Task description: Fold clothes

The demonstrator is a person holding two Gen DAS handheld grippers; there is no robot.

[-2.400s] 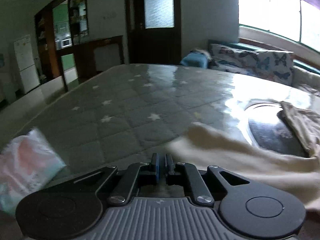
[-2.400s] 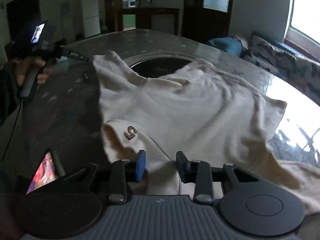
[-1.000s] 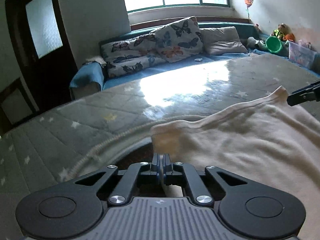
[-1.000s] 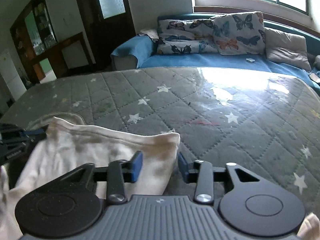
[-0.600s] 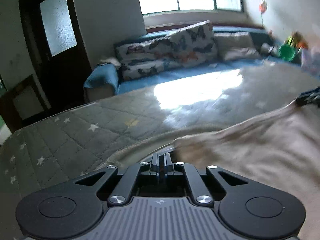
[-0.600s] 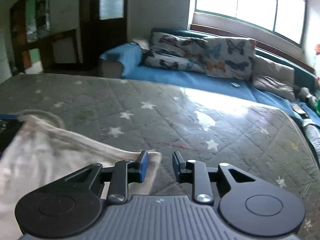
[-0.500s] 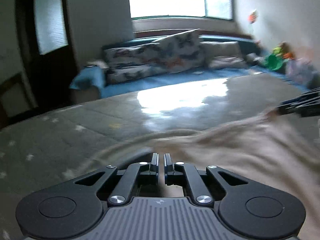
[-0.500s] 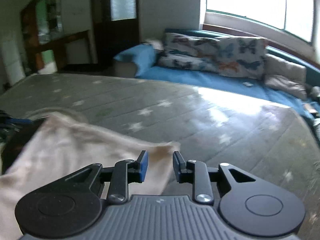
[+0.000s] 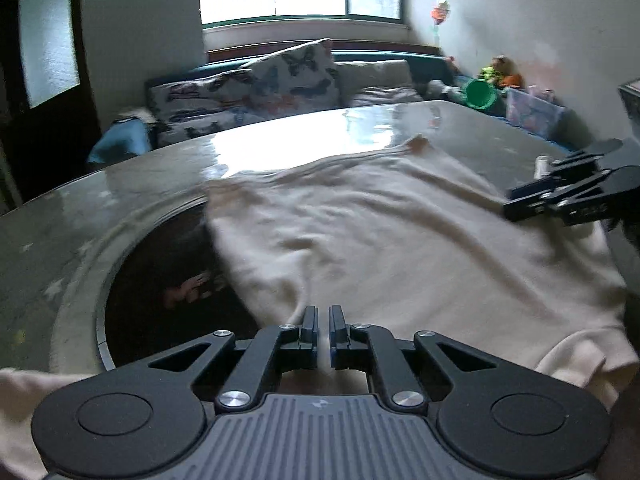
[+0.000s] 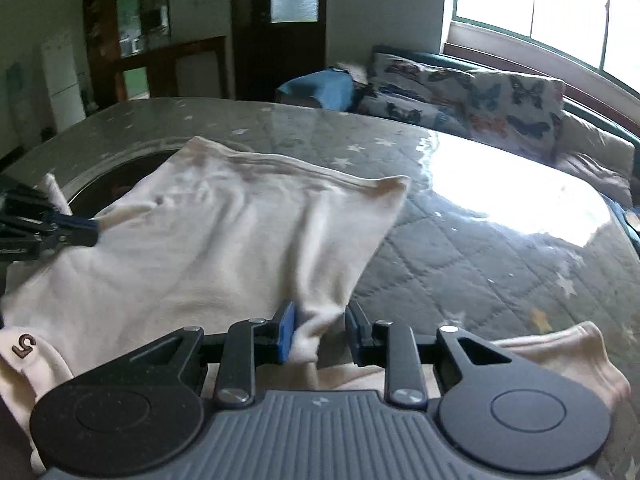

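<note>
A cream garment [image 9: 400, 248] lies spread over the table, its far hem toward the sofa. My left gripper [image 9: 324, 322] is shut on a thin fold of the near edge. At the right of the left wrist view, my right gripper [image 9: 516, 204] pinches the same cloth. In the right wrist view the garment [image 10: 224, 248] runs left, with a brown "5" patch [image 10: 24, 347] at its near corner. My right gripper [image 10: 318, 330] is shut on a bunched fold of it. The left gripper [image 10: 94, 226] grips the cloth's left edge there.
The table [image 10: 480, 240] has a grey quilted star-pattern top under glossy glass, with a dark round inset [image 9: 160, 280] partly under the cloth. A sofa with butterfly pillows [image 9: 260, 80] stands behind, with toys and a green bowl [image 9: 480, 94] to its right.
Both grippers have moved sideways with the garment in their grip. The cloth, bunched close to the fingers before, now lies spread out flat in front of them.
</note>
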